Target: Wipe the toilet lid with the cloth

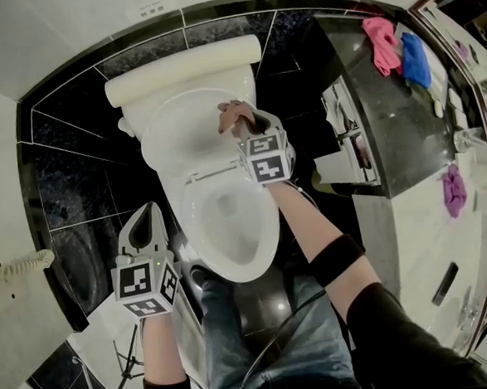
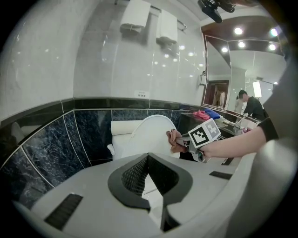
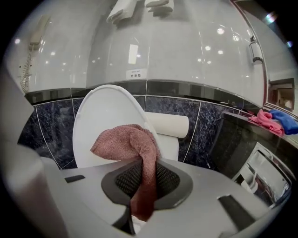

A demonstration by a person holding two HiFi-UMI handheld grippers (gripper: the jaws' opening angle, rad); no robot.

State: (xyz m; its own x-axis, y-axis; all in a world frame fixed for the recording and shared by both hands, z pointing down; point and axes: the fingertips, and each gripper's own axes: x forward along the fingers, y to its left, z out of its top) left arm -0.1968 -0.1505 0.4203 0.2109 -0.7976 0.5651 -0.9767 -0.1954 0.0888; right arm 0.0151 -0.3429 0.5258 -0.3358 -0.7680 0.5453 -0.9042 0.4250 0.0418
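Task thing: the cloth (image 3: 128,142) is a reddish-brown rag. One end runs down between the jaws and the rest bunches out in front of them.
Right gripper: we see the right gripper (image 3: 145,183) pinching that cloth, its jaws pressed onto the fabric strip.
Left gripper: the left gripper (image 2: 150,174) has its jaws pressed together with nothing between them. It hangs low at the near left side of the bowl (image 1: 229,224), well apart from the cloth.
Toilet lid: the toilet lid (image 1: 181,127) stands raised, leaning back toward the cistern (image 1: 185,69), with its inner face turned to us.
Contact: in the head view and the left gripper view the bunched cloth sits at the lid's right edge, in its upper half. It seems to touch there, though we cannot be sure how firmly.
Done so far: the cloth is picked up and brought to the lid, so we judge the wiping to be at its start or under way.
What we cannot tell: the lid shows no streaks or wet marks, so we cannot say which parts are already wiped.
Left to do: as we read it, the middle, left side and lower part of the lid's face need passes, since the cloth covers only a small patch at one edge.
Other cloths: pink and blue ones (image 1: 395,46) lie on the dark counter, unused.
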